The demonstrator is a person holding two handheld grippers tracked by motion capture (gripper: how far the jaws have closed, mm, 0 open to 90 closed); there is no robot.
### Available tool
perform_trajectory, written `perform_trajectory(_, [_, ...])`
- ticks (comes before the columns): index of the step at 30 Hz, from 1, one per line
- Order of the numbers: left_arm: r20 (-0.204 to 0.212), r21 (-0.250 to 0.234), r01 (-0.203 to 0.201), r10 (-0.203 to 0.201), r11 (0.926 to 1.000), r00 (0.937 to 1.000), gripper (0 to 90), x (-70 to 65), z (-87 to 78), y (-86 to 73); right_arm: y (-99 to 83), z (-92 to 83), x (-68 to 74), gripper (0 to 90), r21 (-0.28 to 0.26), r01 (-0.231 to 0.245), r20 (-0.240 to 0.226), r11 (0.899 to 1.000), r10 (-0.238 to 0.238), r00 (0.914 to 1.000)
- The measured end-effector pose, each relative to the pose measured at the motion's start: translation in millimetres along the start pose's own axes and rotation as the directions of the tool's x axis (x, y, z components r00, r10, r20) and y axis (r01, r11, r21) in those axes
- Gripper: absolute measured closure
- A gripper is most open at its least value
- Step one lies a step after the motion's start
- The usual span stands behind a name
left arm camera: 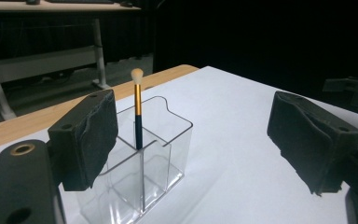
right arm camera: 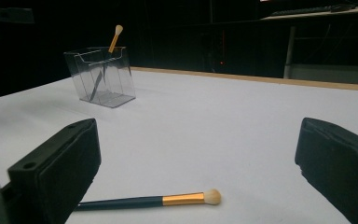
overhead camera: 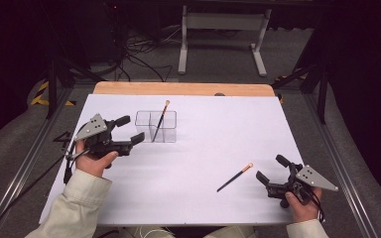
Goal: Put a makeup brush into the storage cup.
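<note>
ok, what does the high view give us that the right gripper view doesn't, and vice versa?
High view: both hands, the left gripper open beside the clear holder, the right gripper open near the loose brush, and the floor beyond.
Right gripper view: the loose brush's pale tip and gold band up close, between its own fingers.
Both: holder with a brush standing in it, loose brush, white table.

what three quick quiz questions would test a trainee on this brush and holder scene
1. True or false: both makeup brushes are in the clear holder.
2. Which gripper is nearer the brush lying on the table: (a) left gripper, (b) right gripper?
3. What do the left gripper's fingers hold?

Key
1. False: one brush stands in the holder, and the other lies flat on the white table.
2. b
3. Nothing: they stand open beside the holder.
</note>
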State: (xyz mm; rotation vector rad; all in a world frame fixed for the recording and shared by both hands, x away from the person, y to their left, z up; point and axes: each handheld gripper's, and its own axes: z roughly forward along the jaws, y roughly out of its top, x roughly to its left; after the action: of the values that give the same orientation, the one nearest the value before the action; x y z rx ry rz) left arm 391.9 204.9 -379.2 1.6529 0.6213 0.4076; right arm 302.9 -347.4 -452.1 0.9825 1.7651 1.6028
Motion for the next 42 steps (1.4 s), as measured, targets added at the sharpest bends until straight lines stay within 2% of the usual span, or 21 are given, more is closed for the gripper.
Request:
perform_trajectory(11, [-0.005,0.015,-0.015,0.015,0.9998,0.9999,15.7,-7.6,-17.4,-10.9,1.4,4.9,-2.9,0.7,0.011,0.001,-0.003,1.000,-0.001,1.0000])
perform_trajectory(16, [0.006,0.020,-0.015,0.015,0.9997,0.9999,14.3,-11.0,-23.2,-21.3,2.8,6.5,-3.2,0.7,0.014,0.004,-0.003,1.000,-0.004,1.0000])
perform_trajectory(24, [-0.002,0.019,-0.013,0.013,0.9997,0.9999,12.9,-15.5,-30.5,-37.5,4.3,8.0,-3.4,0.7,0.019,0.005,-0.005,1.000,-0.005,1.0000])
perform_trajectory(28, [0.001,0.029,0.008,-0.008,0.9995,1.0000,12.5,-13.5,-34.2,-47.9,4.9,8.0,-3.0,0.7,0.021,0.000,-0.007,1.000,0.001,1.0000])
perform_trajectory(30, [0.006,0.042,0.032,-0.032,0.9986,0.9995,11.3,-12.6,-35.2,-54.2,4.4,8.1,-2.6,0.7,0.025,0.003,-0.003,1.000,-0.003,1.0000])
perform_trajectory(32, [0.009,0.046,0.029,-0.029,0.9985,0.9995,9.5,-12.0,-35.4,-59.7,3.7,7.1,-1.9,0.7,0.026,0.003,-0.007,1.000,-0.003,1.0000])
perform_trajectory(35, [0.005,0.029,0.047,-0.047,0.9985,0.9989,8.1,-11.3,-36.9,-65.8,4.0,6.3,-1.1,0.7,0.022,-0.004,-0.008,1.000,0.004,1.0000])
perform_trajectory(40, [-0.017,0.013,0.053,-0.053,0.9985,0.9984,6.7,-8.9,-36.3,-77.2,3.2,5.9,-0.1,0.7,0.029,0.003,-0.007,1.000,-0.002,1.0000])
perform_trajectory(42, [-0.018,0.022,0.042,-0.042,0.9989,0.9990,6.8,-8.9,-36.2,-78.1,3.6,5.5,-0.3,0.9,0.035,0.006,0.011,0.999,-0.006,0.9999])
